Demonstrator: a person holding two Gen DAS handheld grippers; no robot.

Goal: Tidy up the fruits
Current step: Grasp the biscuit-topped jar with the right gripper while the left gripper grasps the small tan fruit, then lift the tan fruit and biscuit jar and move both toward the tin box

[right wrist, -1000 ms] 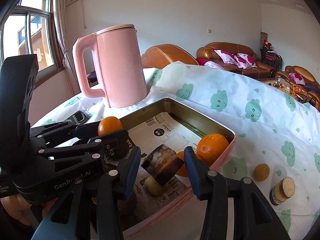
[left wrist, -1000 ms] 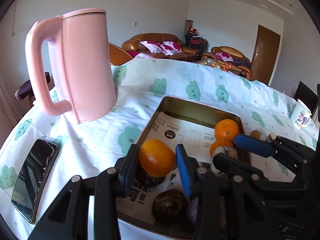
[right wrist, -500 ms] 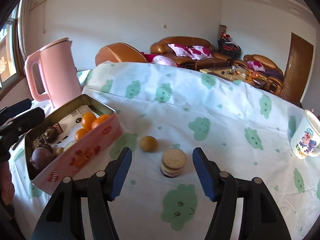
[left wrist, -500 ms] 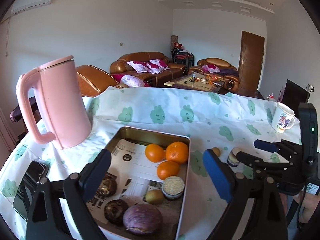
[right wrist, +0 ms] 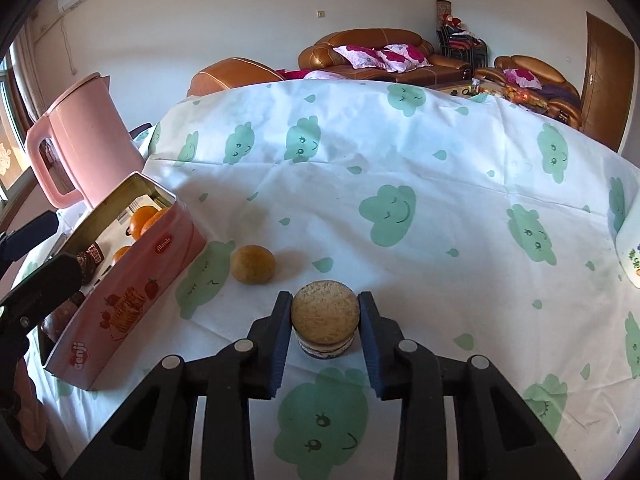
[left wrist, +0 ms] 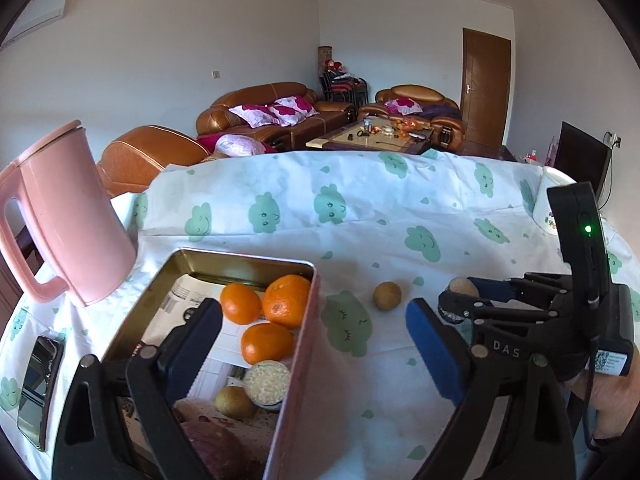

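Right tongs carried from the tin to a round item out on the bench; left tongs emptied and drawn back.

The right tongs (right wrist: 324, 330) are closing on a small round stacked item (right wrist: 323, 318), set between the blue pads, which look to be touching its sides; the left tongs (left wrist: 316, 348) are spread wide with nothing held. Beside it a brownish round fruit (right wrist: 253, 264) lies loose on the bench (right wrist: 460, 240), near the pink tin (right wrist: 132, 296) holding three oranges (left wrist: 266, 342). The item is judged light, rigid and crumbly, best taken low across its sides, gently.

Cloud-print tablecloth (right wrist: 440, 168) carries kettle (right wrist: 86, 140), tin (right wrist: 132, 300), phone (left wrist: 38, 384), mug (right wrist: 630, 256), brown fruit (right wrist: 253, 264).
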